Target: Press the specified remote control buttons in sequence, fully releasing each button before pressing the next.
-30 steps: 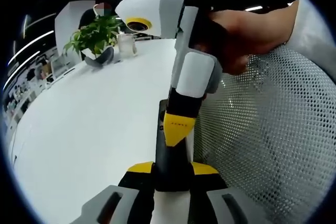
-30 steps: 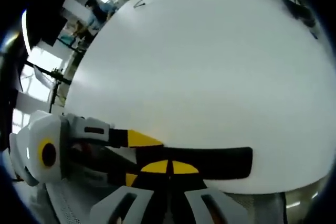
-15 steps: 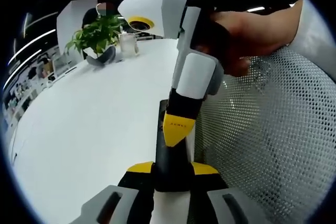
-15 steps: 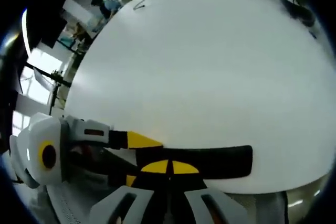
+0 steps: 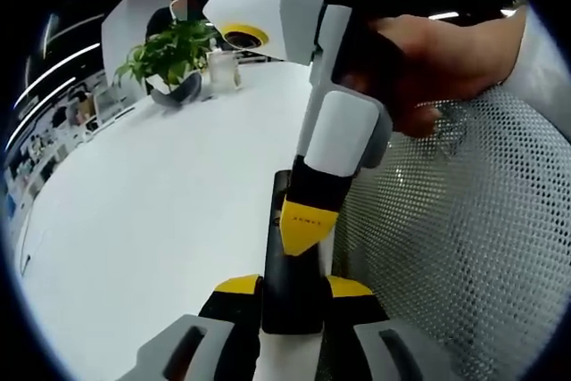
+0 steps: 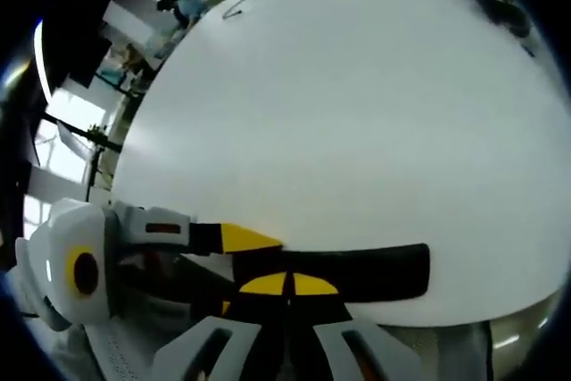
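Both hand-held grippers meet at the remote (image 5: pixel 290 287): left (image 5: pixel 290 296) clamps it, right (image 5: pixel 306 227) presses down, jaws together.

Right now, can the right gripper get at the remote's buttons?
Probably yes. The left gripper holds the remote at the table edge, and the right gripper's yellow tip already sits over its top face with nothing between them.

Upper left of my left gripper view, a potted plant (image 5: pixel 169 53) stands beside a glass jar (image 5: pixel 222 70) on the white table (image 5: pixel 134 211). A mesh chair back (image 5: pixel 464 247) fills the right.
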`<state>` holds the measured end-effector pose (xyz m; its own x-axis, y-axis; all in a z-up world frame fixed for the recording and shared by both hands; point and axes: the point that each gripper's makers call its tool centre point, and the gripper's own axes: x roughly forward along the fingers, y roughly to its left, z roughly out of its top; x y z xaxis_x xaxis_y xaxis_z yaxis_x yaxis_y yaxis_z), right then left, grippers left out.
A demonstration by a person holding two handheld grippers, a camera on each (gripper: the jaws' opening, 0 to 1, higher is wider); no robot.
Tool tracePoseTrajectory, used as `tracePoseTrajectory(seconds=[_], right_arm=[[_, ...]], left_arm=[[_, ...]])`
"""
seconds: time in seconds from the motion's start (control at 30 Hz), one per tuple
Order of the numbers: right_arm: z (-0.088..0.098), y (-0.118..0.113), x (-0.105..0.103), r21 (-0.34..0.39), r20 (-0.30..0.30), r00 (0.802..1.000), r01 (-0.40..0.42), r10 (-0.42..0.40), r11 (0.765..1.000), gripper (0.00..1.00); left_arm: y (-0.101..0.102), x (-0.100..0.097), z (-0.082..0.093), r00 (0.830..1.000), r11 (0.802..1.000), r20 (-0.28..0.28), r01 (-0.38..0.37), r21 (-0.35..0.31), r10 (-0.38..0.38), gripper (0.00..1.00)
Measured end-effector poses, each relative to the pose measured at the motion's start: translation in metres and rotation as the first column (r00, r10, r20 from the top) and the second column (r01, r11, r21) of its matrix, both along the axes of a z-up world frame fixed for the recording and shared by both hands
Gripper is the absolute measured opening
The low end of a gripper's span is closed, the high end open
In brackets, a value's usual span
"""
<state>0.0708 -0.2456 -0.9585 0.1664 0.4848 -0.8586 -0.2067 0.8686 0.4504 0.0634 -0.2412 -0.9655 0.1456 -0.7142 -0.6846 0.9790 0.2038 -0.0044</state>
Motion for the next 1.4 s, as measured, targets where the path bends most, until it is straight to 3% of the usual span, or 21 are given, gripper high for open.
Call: tracePoseTrajectory(seconds=[0.13, 0.27, 0.37, 0.5, 0.6, 0.7, 0.73, 0.8, 0.87, 0.93, 1.03, 1.2, 1.3, 1.4], right_arm=[[0.004, 0.0, 0.002, -0.017, 0.026, 0.999, -0.019, 0.02, 1.0, 0.0], [0.019, -0.006, 0.013, -0.044, 0.133, 0.991, -0.017, 0.023, 0.999, 0.0], [0.036, -0.015, 0.024, -0.072, 0.245, 0.969, 0.006, 0.012, 0.997, 0.0], [0.05, -0.02, 0.027, -0.147, 0.339, 0.938, -0.02, 0.069, 0.989, 0.0], [0.065, -0.027, 0.029, -0.21, 0.426, 0.893, -0.06, 0.146, 0.976, 0.0], [0.082, -0.042, 0.029, -0.29, 0.523, 0.822, -0.077, 0.225, 0.954, 0.0], [0.088, -0.047, 0.029, -0.316, 0.559, 0.79, -0.079, 0.253, 0.946, 0.0], [0.094, -0.054, 0.028, -0.318, 0.597, 0.761, -0.065, 0.253, 0.946, 0.0], [0.097, -0.06, 0.03, -0.279, 0.62, 0.756, -0.038, 0.21, 0.959, 0.0], [0.096, -0.066, 0.031, -0.254, 0.612, 0.77, -0.022, 0.178, 0.967, 0.01], [0.098, -0.074, 0.037, -0.233, 0.631, 0.763, 0.011, 0.143, 0.972, 0.02], [0.102, -0.081, 0.046, -0.23, 0.666, 0.735, 0.034, 0.132, 0.973, 0.17], [0.1, -0.088, 0.045, -0.233, 0.661, 0.738, 0.032, 0.134, 0.972, 0.22], [0.098, -0.09, 0.039, -0.226, 0.67, 0.727, 0.01, 0.147, 0.974, 0.3]], left_arm=[[0.002, 0.001, 0.0, 1.0, 1.0, 0.001, 0.0, 0.01, 0.0, 0.25], [0.002, 0.001, 0.0, 1.0, 1.0, 0.0, -0.002, 0.015, 0.002, 0.25], [0.003, 0.002, 0.0, 1.0, 1.0, 0.002, -0.021, 0.012, 0.021, 0.25], [0.004, 0.001, -0.001, 1.0, 0.999, 0.003, -0.029, 0.017, 0.029, 0.25], [0.005, 0.002, -0.001, 1.0, 0.999, 0.002, -0.031, 0.022, 0.031, 0.25], [0.006, 0.003, -0.001, 0.999, 0.999, 0.001, -0.043, 0.025, 0.042, 0.25], [0.006, 0.003, -0.001, 0.999, 0.999, 0.001, -0.045, 0.025, 0.045, 0.25], [0.007, 0.005, -0.001, 0.999, 0.998, 0.001, -0.052, 0.024, 0.052, 0.25], [0.008, 0.006, -0.001, 0.998, 0.998, 0.0, -0.059, 0.024, 0.059, 0.25], [0.008, 0.005, -0.001, 0.998, 0.998, 0.0, -0.061, 0.024, 0.061, 0.25], [0.007, 0.004, -0.003, 0.998, 0.998, 0.001, -0.063, 0.026, 0.063, 0.25], [0.005, 0.004, -0.002, 0.998, 0.997, -0.003, -0.064, 0.045, 0.064, 0.25], [0.005, 0.006, -0.002, 0.998, 0.996, -0.01, -0.062, 0.065, 0.063, 0.25], [0.006, 0.012, -0.003, 0.997, 0.994, -0.016, -0.069, 0.087, 0.07, 0.25]])
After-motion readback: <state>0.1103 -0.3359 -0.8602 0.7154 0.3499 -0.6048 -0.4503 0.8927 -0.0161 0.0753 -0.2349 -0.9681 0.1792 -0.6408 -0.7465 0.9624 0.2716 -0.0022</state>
